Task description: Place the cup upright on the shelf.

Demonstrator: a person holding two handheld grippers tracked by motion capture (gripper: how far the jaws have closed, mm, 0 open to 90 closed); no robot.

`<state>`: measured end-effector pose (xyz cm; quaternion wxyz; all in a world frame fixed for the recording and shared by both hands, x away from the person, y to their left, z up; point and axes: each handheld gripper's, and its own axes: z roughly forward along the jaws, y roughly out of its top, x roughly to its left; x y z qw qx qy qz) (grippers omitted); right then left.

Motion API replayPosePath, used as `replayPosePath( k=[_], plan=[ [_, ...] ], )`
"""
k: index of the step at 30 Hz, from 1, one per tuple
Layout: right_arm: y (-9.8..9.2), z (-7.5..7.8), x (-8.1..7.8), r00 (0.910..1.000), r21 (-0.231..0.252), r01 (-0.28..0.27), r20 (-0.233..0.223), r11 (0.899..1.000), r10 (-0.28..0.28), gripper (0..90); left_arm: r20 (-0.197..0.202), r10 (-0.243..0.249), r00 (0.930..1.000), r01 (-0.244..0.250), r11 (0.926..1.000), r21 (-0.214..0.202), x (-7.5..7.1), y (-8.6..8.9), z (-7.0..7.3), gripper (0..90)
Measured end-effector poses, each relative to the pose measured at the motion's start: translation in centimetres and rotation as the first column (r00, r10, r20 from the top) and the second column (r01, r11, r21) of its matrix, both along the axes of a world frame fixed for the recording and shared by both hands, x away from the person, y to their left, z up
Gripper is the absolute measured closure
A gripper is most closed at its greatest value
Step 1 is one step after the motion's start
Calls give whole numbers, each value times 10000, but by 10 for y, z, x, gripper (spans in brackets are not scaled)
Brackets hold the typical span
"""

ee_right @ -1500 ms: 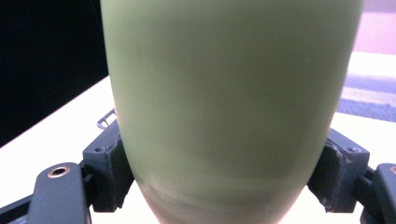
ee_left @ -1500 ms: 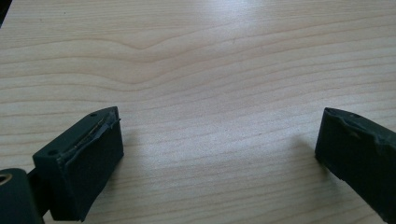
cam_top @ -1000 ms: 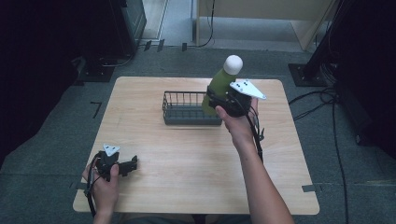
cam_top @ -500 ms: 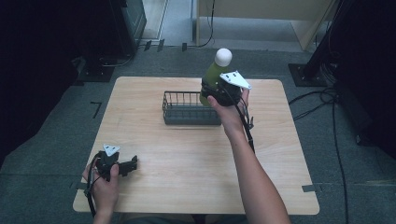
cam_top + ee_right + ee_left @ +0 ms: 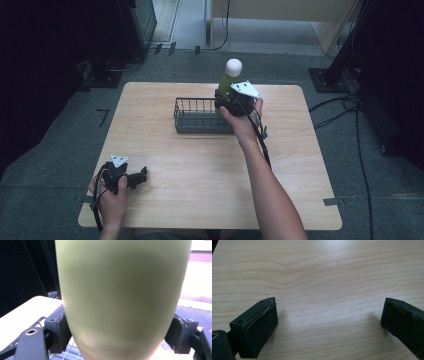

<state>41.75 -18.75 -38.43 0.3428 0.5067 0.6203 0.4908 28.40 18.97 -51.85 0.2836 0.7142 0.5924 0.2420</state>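
The green bottle [image 5: 226, 85] is smooth and pale green with a round white cap, standing upright and clamped low on its body between the black pads of the right gripper [image 5: 231, 102]. It is held over the right end of the dark wire basket [image 5: 192, 117], which sits near the table's far edge, about midway along it.
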Motion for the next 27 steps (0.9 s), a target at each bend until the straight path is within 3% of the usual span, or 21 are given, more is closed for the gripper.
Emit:
replayPosePath(
  k=[6, 27],
  plan=[
    [1, -8, 4, 9995, -27, 10, -311, 10000, -11, 205, -1, 3, 10000, -3, 10000, 0, 0, 0, 0, 16],
    [1, -13, 10, 9989, -26, -67, -466, 10000, 66, 180, -2, 3, 10000, -3, 10000, 0, 0, 0, 0, 16]
  ],
)
